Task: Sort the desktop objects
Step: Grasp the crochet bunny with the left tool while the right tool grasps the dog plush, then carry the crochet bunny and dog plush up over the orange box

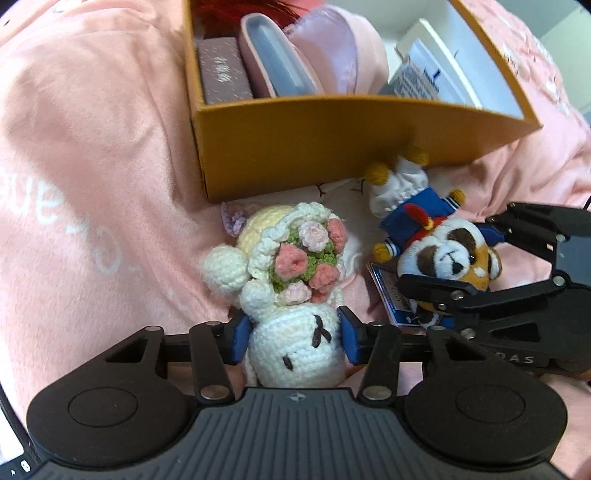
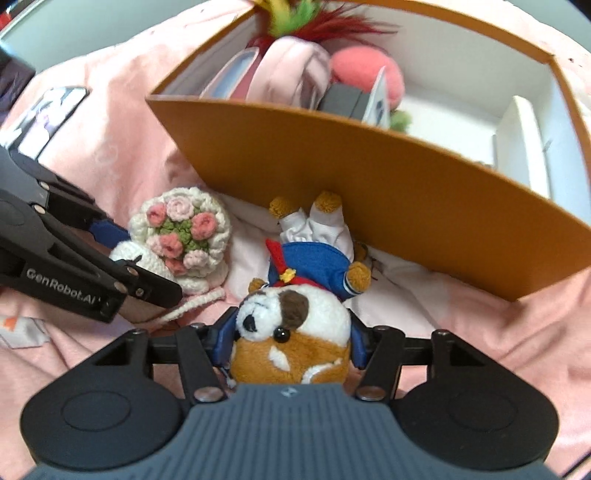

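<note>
The whole surface under me was covered w/ a soft pink cloth [image 1: 92, 155], wrinkled, w/ some white letters printed on it at the left. Around the toys a paler, almost white part of the cloth showed. At the far top right corner of the left view I saw a bit of grey-white room, too blurred to say more.

My left gripper [image 1: 291, 338] pointed steeply down, and its blue pads [image 1: 239, 338] stood on both sides of the head of the white crochet doll [image 1: 291, 295]. The pads touched the yarn, so I took it as clamped on the head. The doll lay on the cloth w/ a bouquet of pink and green flowers on its chest, just in front of the orange box [image 1: 295, 147].

My right gripper [image 2: 291, 341] was the same way around the head of the plush dog [image 2: 295, 306], in a blue sailor jacket; the pads pressed its cheeks. The dog lay w/ its feet touching the wall of the box. Both toys lay side by side, near but apart.

The box was open, white inside, and held already a pink pouch [image 2: 291, 74], a brown small carton [image 1: 223, 72], red feathers [image 2: 332, 22] & a white booklet [image 1: 439, 70].
</note>
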`<state>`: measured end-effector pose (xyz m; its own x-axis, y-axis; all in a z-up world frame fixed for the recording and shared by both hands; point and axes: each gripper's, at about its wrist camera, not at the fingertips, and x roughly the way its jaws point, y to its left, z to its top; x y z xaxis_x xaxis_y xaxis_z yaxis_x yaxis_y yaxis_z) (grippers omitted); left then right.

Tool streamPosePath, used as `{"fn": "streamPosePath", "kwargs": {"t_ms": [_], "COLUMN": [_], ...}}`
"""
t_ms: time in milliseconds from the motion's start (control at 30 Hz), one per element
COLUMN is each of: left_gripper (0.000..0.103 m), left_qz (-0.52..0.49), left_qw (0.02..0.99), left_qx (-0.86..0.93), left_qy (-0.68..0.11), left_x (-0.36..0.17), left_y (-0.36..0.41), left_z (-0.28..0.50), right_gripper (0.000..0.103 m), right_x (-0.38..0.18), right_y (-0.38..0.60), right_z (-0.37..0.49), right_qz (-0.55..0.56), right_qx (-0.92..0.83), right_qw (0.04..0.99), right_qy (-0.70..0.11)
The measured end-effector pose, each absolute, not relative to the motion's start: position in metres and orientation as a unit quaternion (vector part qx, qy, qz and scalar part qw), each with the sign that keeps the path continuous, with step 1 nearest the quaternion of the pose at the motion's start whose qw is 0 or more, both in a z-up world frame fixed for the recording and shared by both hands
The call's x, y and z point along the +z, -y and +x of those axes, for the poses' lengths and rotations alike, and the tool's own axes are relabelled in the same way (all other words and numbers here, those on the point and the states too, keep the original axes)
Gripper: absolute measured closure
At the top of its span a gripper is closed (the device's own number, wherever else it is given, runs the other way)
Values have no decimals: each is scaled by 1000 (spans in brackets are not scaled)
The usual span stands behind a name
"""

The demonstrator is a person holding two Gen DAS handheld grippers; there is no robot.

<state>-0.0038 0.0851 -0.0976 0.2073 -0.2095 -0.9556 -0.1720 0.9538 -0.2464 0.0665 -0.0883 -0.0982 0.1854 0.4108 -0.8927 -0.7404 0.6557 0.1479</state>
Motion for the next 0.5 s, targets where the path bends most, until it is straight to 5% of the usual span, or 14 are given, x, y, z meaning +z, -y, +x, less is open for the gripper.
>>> {"fn": "streamPosePath", "kwargs": {"t_ms": [500], "left_gripper": [57], "left_qz": [-209], "left_qw": [803], "left_qx": [-52], "left_qy": [-556], "left_x": [-40], "left_y": [-98], "left_z": [-3], "right_gripper": [43], "right_x": [-30], "right_y": [139], "right_z": [53], "right_qz": [-79], "right_qx": [370], "right_qw": [800], "right_qy": [-465]}}
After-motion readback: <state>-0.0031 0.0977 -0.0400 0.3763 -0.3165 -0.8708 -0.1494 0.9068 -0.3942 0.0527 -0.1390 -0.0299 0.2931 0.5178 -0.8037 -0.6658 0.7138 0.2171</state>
